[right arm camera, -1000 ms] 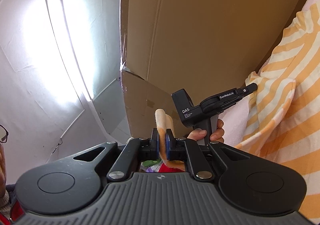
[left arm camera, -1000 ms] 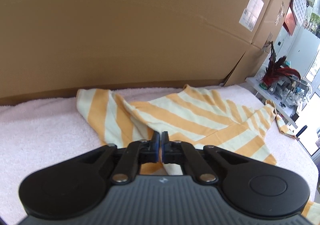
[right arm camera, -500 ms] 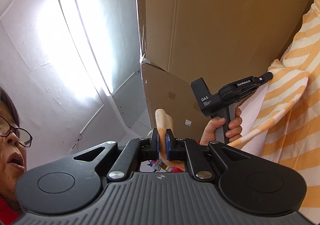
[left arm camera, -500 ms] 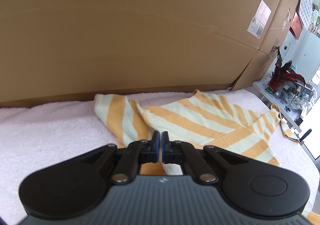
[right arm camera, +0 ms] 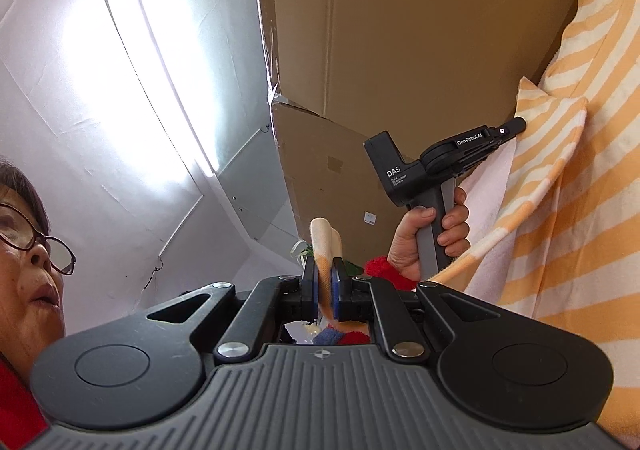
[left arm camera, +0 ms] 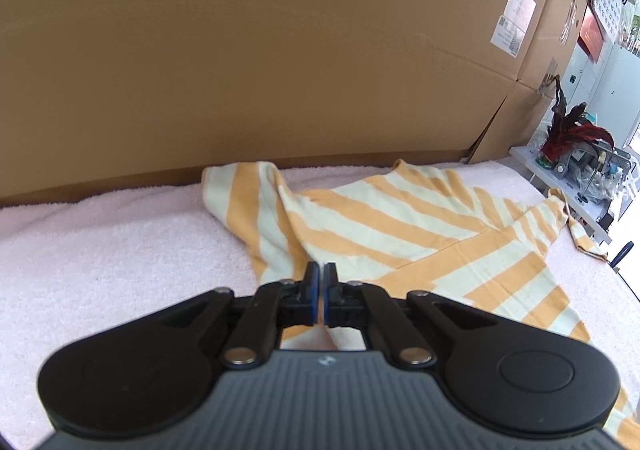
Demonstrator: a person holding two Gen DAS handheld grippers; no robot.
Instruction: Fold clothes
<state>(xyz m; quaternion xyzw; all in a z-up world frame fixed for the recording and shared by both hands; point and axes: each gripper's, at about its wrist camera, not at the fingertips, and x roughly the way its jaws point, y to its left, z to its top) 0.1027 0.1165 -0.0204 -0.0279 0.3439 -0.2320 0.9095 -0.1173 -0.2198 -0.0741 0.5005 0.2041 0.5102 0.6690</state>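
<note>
An orange-and-cream striped garment [left arm camera: 400, 218] lies spread on a pink towel surface [left arm camera: 100, 250], its far edge against a big cardboard box. My left gripper [left arm camera: 321, 274] is shut, and a ridge of the cloth runs straight up into its tips. In the right wrist view the left gripper [right arm camera: 516, 126] meets a fold of the garment [right arm camera: 580, 190], held by a hand [right arm camera: 432, 242]. My right gripper [right arm camera: 325, 282] points upward and is shut on a bunched piece of the same striped cloth, which sticks out above its pads.
The tall cardboard box [left arm camera: 280, 50] walls off the far side of the towel. At the right a white shelf [left arm camera: 576, 170] holds clutter and a red feathery object. A person in red is at the left edge of the right wrist view, under a bright ceiling lamp [right arm camera: 152, 62].
The right wrist view has swung, so the left gripper and its hand sit further right and the person shows more. In the left view the garment sits further right. Both grips are unchanged.
</note>
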